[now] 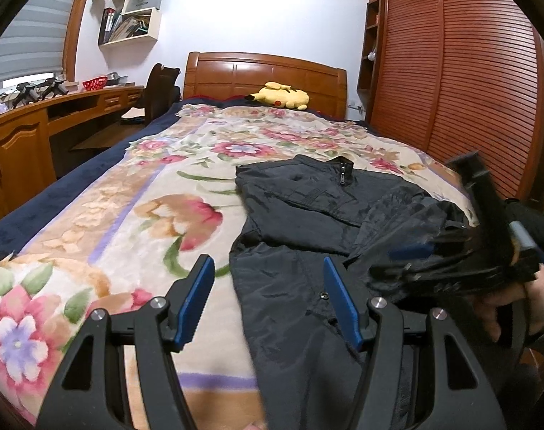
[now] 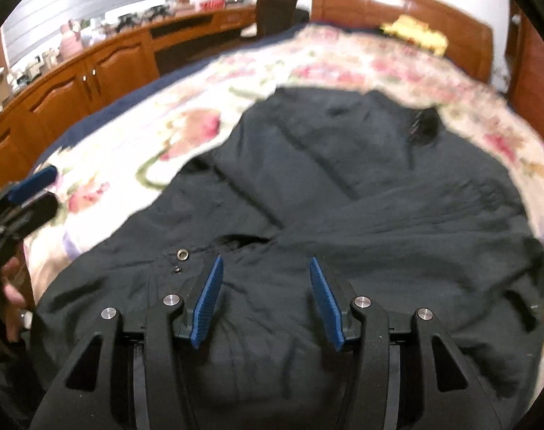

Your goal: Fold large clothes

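Left gripper hovers low over the floral blanket, angled down, jaws apart, nothing gripped. Right gripper tilts steeply over the black jacket, jaws released, pads clear of fabric. Jacket lies on the bed, sleeves crossed. Right view blurred; jacket hem cut off.

Right wrist view motion-blurred: floral blanket pattern and yellow plush toy smeared. Black jacket hem cut off below, behind the gripper frame. Desk clutter unreadable.
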`<action>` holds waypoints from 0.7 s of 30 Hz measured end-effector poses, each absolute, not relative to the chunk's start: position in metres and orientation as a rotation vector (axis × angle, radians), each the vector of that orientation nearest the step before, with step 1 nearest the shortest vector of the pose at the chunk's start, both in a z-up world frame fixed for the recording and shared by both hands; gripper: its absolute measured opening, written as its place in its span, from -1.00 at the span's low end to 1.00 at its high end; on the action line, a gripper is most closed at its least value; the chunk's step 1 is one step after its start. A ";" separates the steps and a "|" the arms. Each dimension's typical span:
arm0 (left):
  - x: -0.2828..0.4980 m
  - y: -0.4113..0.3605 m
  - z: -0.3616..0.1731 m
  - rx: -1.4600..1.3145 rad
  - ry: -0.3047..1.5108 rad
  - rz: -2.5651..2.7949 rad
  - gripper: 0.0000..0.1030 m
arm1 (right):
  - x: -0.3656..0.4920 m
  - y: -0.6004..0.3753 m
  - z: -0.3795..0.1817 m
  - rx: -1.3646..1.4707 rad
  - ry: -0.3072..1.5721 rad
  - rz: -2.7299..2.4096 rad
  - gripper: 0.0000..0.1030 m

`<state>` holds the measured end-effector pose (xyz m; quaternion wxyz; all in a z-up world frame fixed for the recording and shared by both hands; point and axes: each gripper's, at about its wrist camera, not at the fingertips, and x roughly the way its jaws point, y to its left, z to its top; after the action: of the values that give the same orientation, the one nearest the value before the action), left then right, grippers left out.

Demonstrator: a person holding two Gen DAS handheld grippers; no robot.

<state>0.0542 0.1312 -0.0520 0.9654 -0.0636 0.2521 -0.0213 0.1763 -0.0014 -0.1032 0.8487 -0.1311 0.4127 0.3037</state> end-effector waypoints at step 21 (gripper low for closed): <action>0.043 0.132 -0.052 -0.130 0.506 -0.051 0.20 | 0.134 -0.011 -0.130 -0.319 0.946 0.711 -0.68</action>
<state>0.0427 0.1319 -0.0516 0.9657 -0.0641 0.2503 -0.0250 0.1340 -0.0106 -0.1301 0.8181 -0.1496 0.4439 0.3335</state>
